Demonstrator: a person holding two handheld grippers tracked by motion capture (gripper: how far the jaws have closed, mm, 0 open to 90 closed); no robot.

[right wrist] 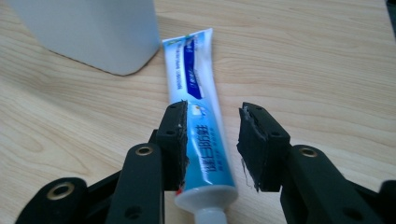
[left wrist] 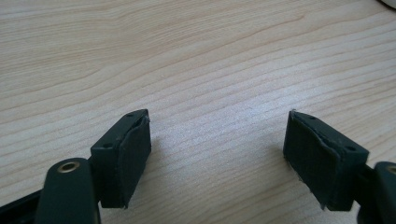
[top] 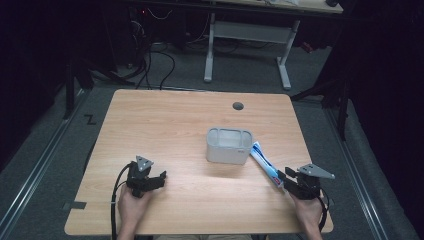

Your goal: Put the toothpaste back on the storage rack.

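Note:
A white and blue toothpaste tube (top: 264, 162) lies flat on the wooden table (top: 175, 120), its flat end touching the right side of a pale grey bin (top: 227, 153) and its cap pointing toward the person. My right gripper (top: 283, 177) is open and straddles the tube's cap end. In the right gripper view, the left pad rests against the tube (right wrist: 196, 88) and the right pad stands a little off it, around the gripper's midpoint (right wrist: 212, 135). The bin (right wrist: 93, 32) stands just beyond. My left gripper (top: 161, 177) is open over bare wood (left wrist: 217, 140), holding nothing.
A round cable hole (top: 238, 106) sits near the table's far edge. Behind the table stands a white desk frame (top: 247, 31) with cables on the floor. The table's right edge is close to my right hand (top: 307, 210).

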